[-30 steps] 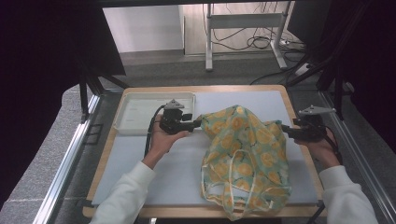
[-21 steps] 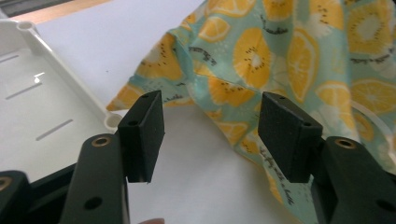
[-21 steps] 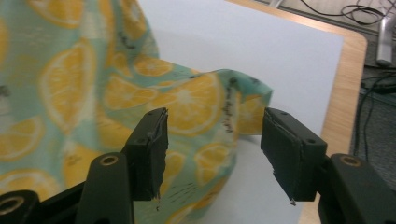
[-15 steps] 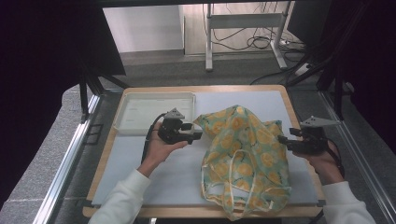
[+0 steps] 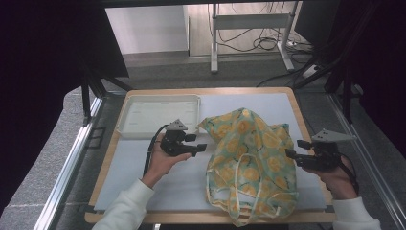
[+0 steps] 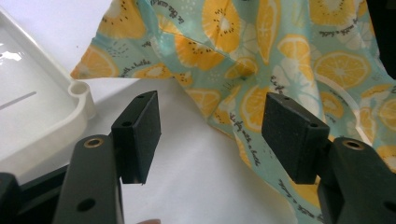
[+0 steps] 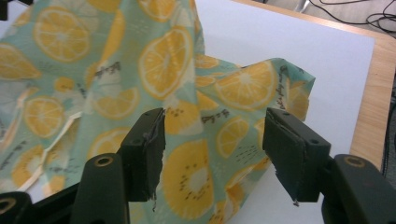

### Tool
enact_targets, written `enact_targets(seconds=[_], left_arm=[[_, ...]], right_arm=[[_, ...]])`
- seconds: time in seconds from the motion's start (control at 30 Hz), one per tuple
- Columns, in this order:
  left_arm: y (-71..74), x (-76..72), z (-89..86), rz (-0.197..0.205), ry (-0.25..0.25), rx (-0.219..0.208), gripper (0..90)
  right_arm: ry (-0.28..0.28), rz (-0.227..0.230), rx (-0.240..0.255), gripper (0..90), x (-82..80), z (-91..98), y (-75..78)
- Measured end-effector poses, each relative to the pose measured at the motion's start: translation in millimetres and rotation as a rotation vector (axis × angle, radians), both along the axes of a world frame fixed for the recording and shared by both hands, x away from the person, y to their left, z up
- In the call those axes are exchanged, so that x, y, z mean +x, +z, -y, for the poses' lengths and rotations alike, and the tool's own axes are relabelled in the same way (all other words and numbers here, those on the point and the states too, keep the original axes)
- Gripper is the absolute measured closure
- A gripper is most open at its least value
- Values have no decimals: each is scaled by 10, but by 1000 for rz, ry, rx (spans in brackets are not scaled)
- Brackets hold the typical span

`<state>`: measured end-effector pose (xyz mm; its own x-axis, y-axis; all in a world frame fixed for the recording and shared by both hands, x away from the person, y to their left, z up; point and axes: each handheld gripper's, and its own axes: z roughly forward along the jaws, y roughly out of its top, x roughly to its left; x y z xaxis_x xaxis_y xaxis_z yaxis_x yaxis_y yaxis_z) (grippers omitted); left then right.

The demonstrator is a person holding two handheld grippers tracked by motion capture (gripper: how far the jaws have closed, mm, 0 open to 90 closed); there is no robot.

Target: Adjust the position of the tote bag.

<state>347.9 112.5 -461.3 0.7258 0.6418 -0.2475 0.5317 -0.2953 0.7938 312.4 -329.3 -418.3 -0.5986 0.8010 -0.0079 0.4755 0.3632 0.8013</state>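
Observation:
A teal cloth bag (image 5: 249, 153) printed with orange slices lies crumpled on the white mat, and its handles hang over the near edge. My left gripper (image 5: 197, 142) hovers just left of the bag, jaws pointing at it. Its jaws have just been opening, and in the left gripper view my left gripper (image 6: 212, 105) is open with bare mat between the pads and the bag (image 6: 280, 46) beyond them. At the bag's right edge my right gripper (image 5: 295, 148) points left. In the right gripper view my right gripper (image 7: 217, 121) is open and the bag (image 7: 154, 60) lies ahead of its pads.
A shallow white tray (image 5: 153, 115) sits at the back left of the mat, its corner (image 6: 77, 88) close to the left jaw. The wooden table rim (image 5: 306, 124) borders the mat. Metal rails run along both sides, and cables lie on the floor behind.
Both hands have pulled back toward the near edge, away from the bag's back corners. The left jaws stand wider than before, and the bag has settled on the mat.

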Motion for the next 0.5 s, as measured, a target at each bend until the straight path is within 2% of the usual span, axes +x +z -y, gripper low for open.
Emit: enact_targets(seconds=[0.3, 0.5], left_arm=[[74, -170, -1, 21, -10, -12, 379], [76, -241, 50, 24, -26, -4, 379]], right_arm=[[13, 12, 15, 387, -232, -19, 48], [29, 22, 21, 386, -349, -59, 62]])
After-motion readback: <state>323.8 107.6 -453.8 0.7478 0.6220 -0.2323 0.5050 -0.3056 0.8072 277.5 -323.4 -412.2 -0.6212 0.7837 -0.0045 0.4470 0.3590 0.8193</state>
